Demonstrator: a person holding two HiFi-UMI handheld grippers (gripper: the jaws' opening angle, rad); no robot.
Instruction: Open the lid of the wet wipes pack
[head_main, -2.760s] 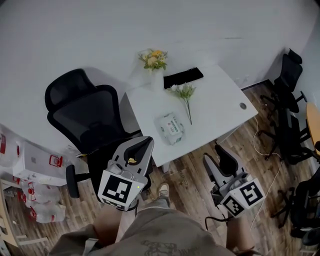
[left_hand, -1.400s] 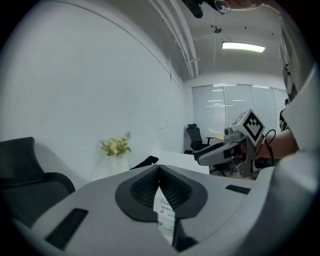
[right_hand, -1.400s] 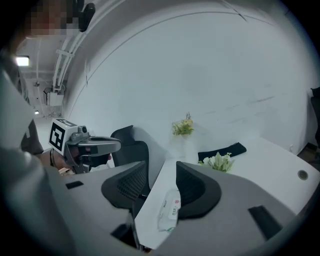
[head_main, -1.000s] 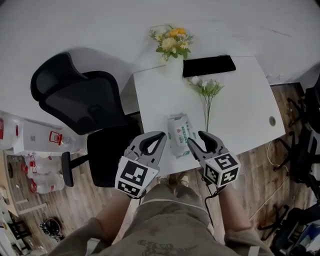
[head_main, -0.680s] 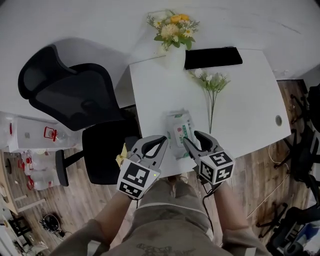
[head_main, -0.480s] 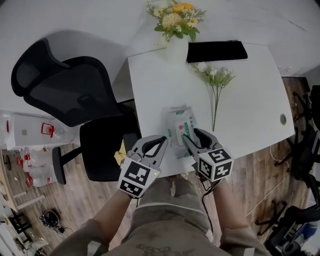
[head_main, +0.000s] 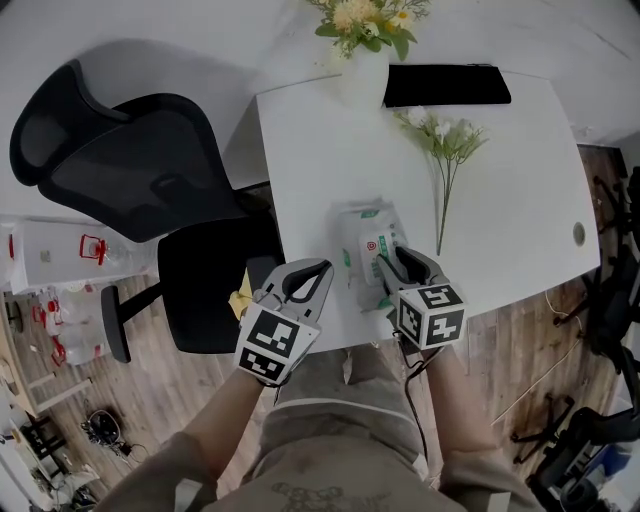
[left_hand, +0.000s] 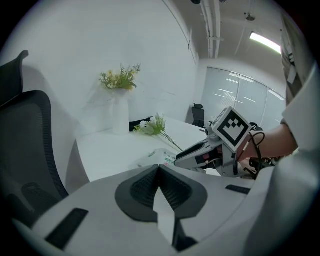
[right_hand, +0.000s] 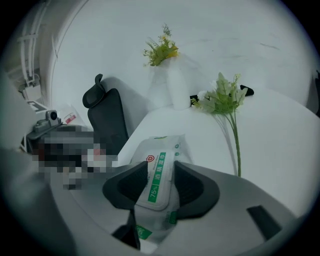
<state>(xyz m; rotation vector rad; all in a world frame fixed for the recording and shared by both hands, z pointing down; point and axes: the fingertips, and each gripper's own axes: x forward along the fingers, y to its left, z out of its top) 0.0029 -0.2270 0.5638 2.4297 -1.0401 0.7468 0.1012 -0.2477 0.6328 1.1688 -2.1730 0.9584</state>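
Wet wipes pack (head_main: 362, 240), white soft plastic: laid flat on the white rectangular worktop (head_main: 320, 150), by the near edge, toward the left corner.
Right gripper (head_main: 392, 262): fingers closing, with the pack's green-printed lid (right_hand: 159, 180) bracketed between them.
Left gripper (head_main: 322, 268): fingers brought together on nothing, held at the near edge just beside the pack.
Loose white-flowered stem (head_main: 445, 170): laid toward the far right corner.

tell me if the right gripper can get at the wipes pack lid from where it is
Probably yes: the right gripper has the lid of the wet wipes pack between its closing jaws, nothing else in the way; the left gripper is off to one side.
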